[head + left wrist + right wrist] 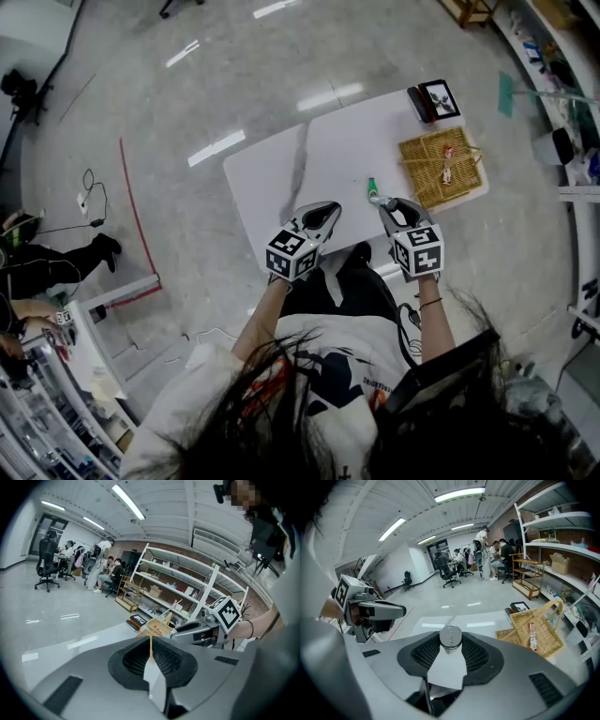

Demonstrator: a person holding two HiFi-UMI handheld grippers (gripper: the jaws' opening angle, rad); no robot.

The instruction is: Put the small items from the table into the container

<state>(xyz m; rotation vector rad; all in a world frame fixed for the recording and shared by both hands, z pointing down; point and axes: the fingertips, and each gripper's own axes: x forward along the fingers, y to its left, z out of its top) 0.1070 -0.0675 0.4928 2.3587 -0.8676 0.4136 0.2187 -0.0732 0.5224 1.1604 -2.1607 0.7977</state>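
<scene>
My right gripper (382,202) is shut on a slim green item (371,187) with a round silver end (451,636). It holds the item over the white table (272,178), a little left of the wicker basket (441,169). The basket (534,630) has a tall handle, and a red-and-white packet (532,635) lies in it. My left gripper (330,208) hangs over the table's near edge, beside the right one. Its jaws are together with only a thin slit and nothing between them (151,653).
A black box (419,103) and a framed picture (439,97) sit at the table's far right corner, behind the basket. A dark streak (300,159) runs across the tabletop. Shelving (562,550) stands to the right, and people sit at desks far off.
</scene>
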